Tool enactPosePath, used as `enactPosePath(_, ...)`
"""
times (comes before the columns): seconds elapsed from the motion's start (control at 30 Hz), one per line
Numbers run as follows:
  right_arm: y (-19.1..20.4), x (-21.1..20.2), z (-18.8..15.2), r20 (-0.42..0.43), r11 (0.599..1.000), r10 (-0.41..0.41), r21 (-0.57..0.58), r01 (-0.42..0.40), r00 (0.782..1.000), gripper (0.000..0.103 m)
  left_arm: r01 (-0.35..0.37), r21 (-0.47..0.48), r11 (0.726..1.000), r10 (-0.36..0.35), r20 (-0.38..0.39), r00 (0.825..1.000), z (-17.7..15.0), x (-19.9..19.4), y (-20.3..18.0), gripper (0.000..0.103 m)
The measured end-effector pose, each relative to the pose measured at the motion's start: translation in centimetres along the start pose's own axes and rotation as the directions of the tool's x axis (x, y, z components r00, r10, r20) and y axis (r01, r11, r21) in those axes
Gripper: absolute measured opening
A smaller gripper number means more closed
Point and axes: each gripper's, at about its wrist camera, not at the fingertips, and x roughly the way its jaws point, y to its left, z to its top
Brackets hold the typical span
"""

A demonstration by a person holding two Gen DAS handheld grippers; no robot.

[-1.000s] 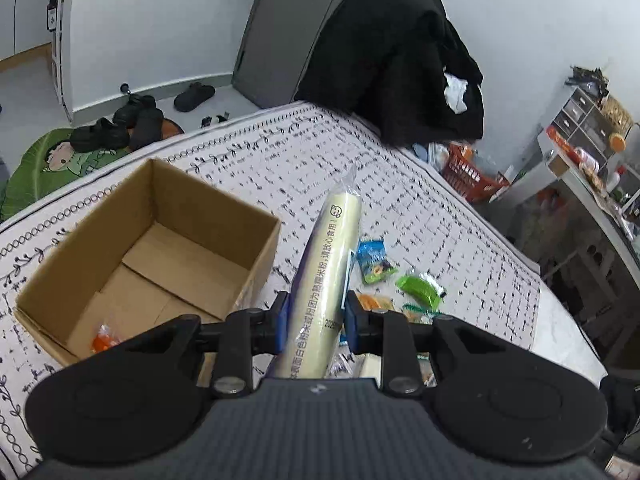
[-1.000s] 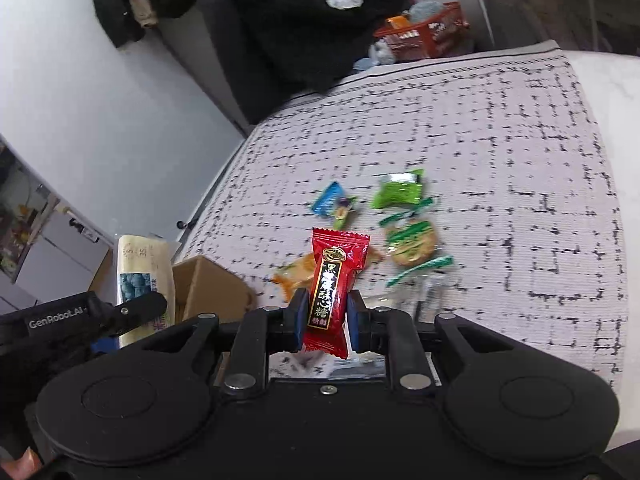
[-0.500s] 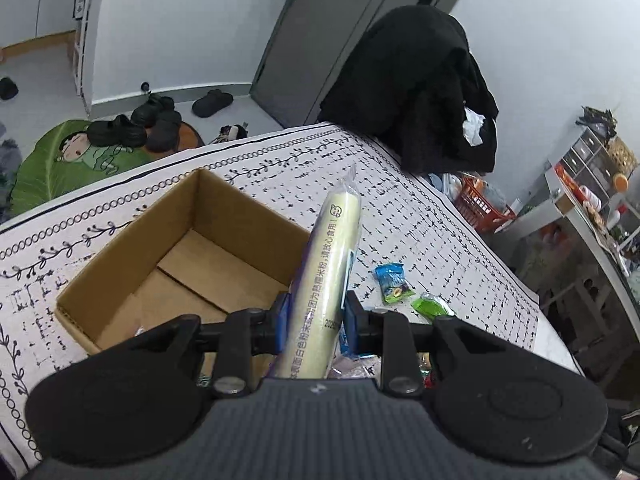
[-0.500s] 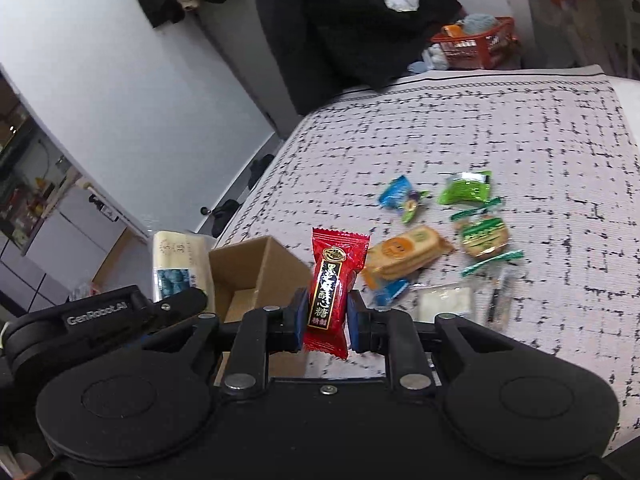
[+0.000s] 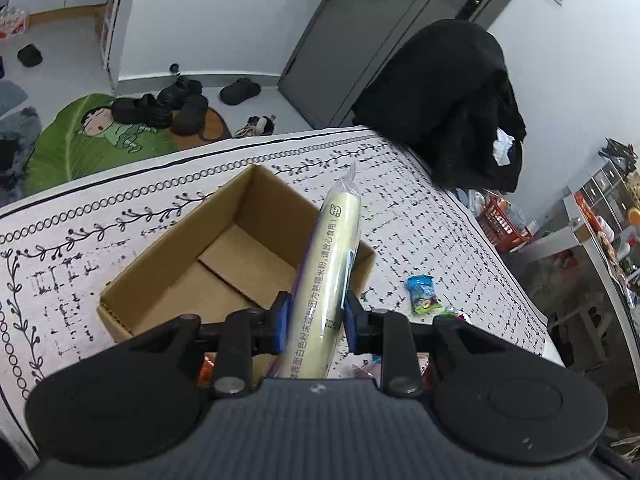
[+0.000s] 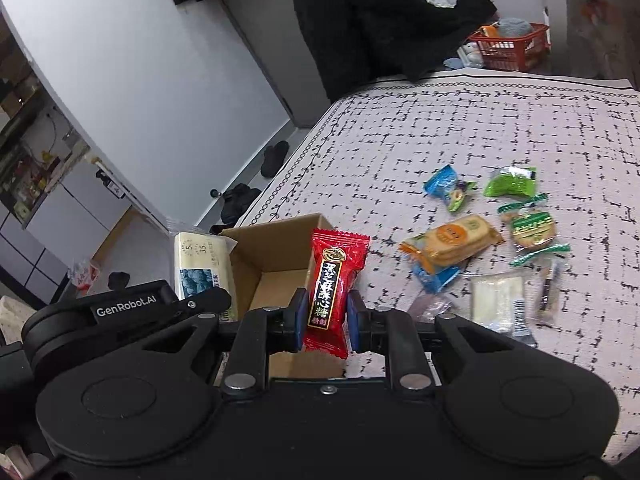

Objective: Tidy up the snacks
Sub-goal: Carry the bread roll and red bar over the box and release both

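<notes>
My left gripper (image 5: 314, 316) is shut on a long pale-yellow snack pack (image 5: 332, 256), held over the near right corner of the open cardboard box (image 5: 160, 276). The right wrist view shows that same pale pack (image 6: 202, 264) and the left gripper body (image 6: 120, 316) at the box's left side. My right gripper (image 6: 324, 316) is shut on a red candy wrapper (image 6: 332, 288), just in front of the cardboard box (image 6: 276, 240). Several loose snacks lie on the patterned cloth to the right: a blue packet (image 6: 446, 186), a green packet (image 6: 510, 182), an orange biscuit pack (image 6: 452, 240).
The table carries a white cloth with black marks (image 6: 480, 128). A chair draped with black clothing (image 5: 448, 104) stands at the far edge. A red basket (image 6: 508, 48) sits on the floor beyond. Shoes and a green mat (image 5: 100, 136) lie on the floor past the table's left side.
Both grippers have moved leftward toward the box, each still holding its snack. The box now sits closer under both, and the loose snacks have slid to the right in view.
</notes>
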Motion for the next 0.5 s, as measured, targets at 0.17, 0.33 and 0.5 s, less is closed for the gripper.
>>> enactPosePath(0.17, 1.2, 1.0, -0.2, -0.012, 1.000, -0.001, -0.013, 0.000, 1.000, 0.020, -0.006, -0.029, 1.000, 0.006, -0.003, 1.000, 0.5, 0.1, 1.3, 0.027)
enactPosePath(0.33, 2.1, 2.3, -0.3, -0.045, 1.000, 0.017, -0.004, -0.017, 0.999, 0.020, -0.011, -0.061, 0.998, 0.010, -0.025, 1.000, 0.8, 0.6, 2.4, 0.027)
enactPosePath(0.5, 3.3, 3.1, -0.1, -0.053, 1.000, 0.023, -0.004, -0.023, 0.998, 0.020, -0.033, -0.122, 0.992, 0.030, -0.033, 0.999, 1.1, 0.7, 3.7, 0.029)
